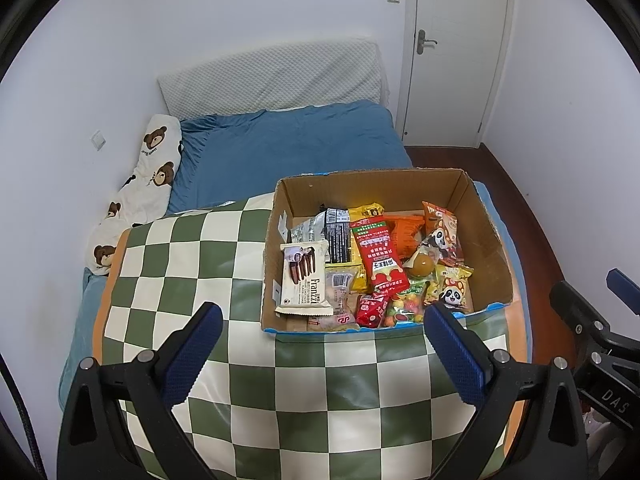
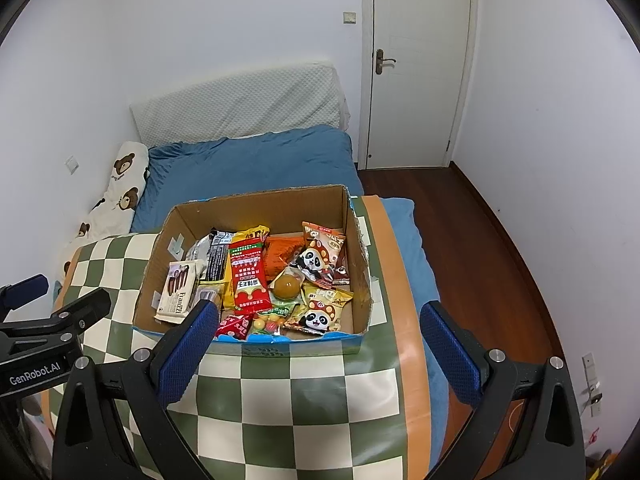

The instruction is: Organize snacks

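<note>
An open cardboard box (image 1: 486, 220) (image 2: 358, 264) sits on a green-and-cream checked mat (image 1: 192, 280) (image 2: 320, 392). It holds several snack packs: a white Franzzi wafer pack (image 1: 306, 278) (image 2: 178, 292), a long red pack (image 1: 380, 258) (image 2: 248, 276), panda bags (image 1: 454, 286) (image 2: 320, 312), an orange bag (image 1: 406, 230) and a round jelly cup (image 1: 421, 266) (image 2: 287, 286). My left gripper (image 1: 322, 320) is open and empty, just in front of the box. My right gripper (image 2: 320, 316) is open and empty, over the box's near edge.
The mat lies on a bed with a blue sheet (image 1: 288, 140) (image 2: 248, 164). A bear-print pillow (image 1: 140, 196) lies along the left wall. A white door (image 2: 416, 60) and wooden floor (image 2: 492, 248) are on the right.
</note>
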### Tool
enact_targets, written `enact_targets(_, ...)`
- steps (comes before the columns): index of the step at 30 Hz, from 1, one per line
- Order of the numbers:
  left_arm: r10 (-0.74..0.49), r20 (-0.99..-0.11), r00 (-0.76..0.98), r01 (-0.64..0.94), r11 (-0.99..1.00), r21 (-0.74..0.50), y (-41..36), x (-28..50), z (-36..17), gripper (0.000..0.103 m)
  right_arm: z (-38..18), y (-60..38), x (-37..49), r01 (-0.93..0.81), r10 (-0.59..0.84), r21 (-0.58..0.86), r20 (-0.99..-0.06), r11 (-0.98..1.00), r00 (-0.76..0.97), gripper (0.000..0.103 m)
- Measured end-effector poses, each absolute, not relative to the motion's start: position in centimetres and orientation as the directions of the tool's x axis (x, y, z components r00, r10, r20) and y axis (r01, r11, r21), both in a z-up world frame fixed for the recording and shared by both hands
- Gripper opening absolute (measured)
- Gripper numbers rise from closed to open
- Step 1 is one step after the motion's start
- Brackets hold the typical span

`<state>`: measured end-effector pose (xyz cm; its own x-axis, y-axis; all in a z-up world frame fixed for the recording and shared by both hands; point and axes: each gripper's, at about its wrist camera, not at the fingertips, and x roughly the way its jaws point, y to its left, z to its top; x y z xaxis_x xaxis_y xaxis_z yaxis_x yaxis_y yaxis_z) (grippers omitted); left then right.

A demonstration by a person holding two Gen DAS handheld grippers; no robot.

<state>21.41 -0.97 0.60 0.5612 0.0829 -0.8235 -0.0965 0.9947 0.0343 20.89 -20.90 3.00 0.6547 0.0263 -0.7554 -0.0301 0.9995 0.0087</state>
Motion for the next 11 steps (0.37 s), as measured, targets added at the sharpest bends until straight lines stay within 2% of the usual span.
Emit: enact_targets(11,0.083,-0.819,0.568,-0.091,0.995,0.037,-1.00,21.04,0.98,0.103,3.01,-20.92,20.91,-0.032,0.029,0.011,-0.756,0.999,0.654,0.103)
